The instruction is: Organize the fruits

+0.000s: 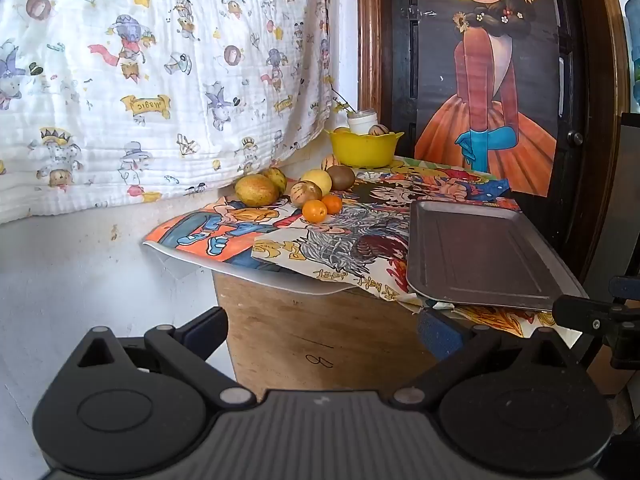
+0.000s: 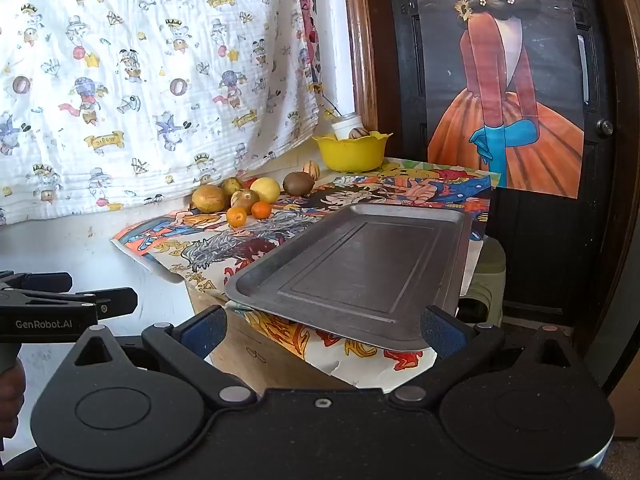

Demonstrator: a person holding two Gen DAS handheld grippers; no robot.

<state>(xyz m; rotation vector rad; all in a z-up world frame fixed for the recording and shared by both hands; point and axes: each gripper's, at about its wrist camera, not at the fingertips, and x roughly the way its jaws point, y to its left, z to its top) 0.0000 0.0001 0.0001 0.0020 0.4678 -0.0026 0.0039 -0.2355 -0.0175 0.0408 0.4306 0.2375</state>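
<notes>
We are at the start: both the left tongs [image 1: 322, 330] and right tongs [image 2: 324, 330] stand apart, empty, before the desk [image 1: 304, 332]. The fruits [image 1: 296, 192] lie far left; the tray [image 2: 360, 268] waits right. Next we must reach one fruit.

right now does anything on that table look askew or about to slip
Yes: the metal tray sits crooked, its near corner jutting past the table edge with nothing under it. The printed cloth droops over that edge too. The loose fruit looks settled.

Bright daylight, sharp focus, fisheye-curved edges
</notes>
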